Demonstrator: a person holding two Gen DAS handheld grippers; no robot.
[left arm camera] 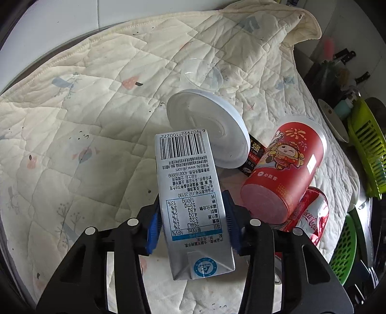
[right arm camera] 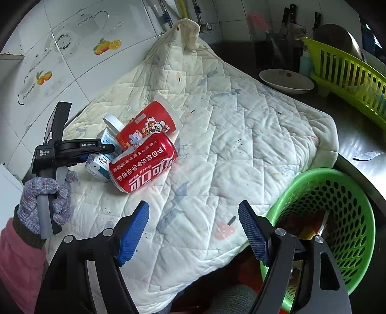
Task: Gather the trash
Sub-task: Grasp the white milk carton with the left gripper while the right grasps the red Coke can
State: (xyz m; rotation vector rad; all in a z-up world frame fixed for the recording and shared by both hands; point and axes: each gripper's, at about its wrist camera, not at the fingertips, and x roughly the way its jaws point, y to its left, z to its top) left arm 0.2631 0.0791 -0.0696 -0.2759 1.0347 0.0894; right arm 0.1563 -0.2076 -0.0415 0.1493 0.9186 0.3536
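Milk carton [left arm camera: 190, 205] pinched in left claw [left arm camera: 191, 219], seemingly firmly; right claw [right arm camera: 193, 231] spread over quilt [right arm camera: 217, 145].

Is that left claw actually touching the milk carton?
Touching. The left wrist view shows the left gripper with both blue pads pressed against the milk carton's sides.

We see a cream quilted cloth [right arm camera: 241, 149] with small printed motifs spread over the counter, one corner bunched up against the white tiled wall [right arm camera: 72, 62] that carries orange-fruit decals. Right of the cloth sits a shallow white dish [right arm camera: 286, 82], just beside a lime-green slatted dish rack [right arm camera: 347, 74]. Knives [right arm camera: 289, 17] hang on the back wall. A blurred pink item hangs near them.
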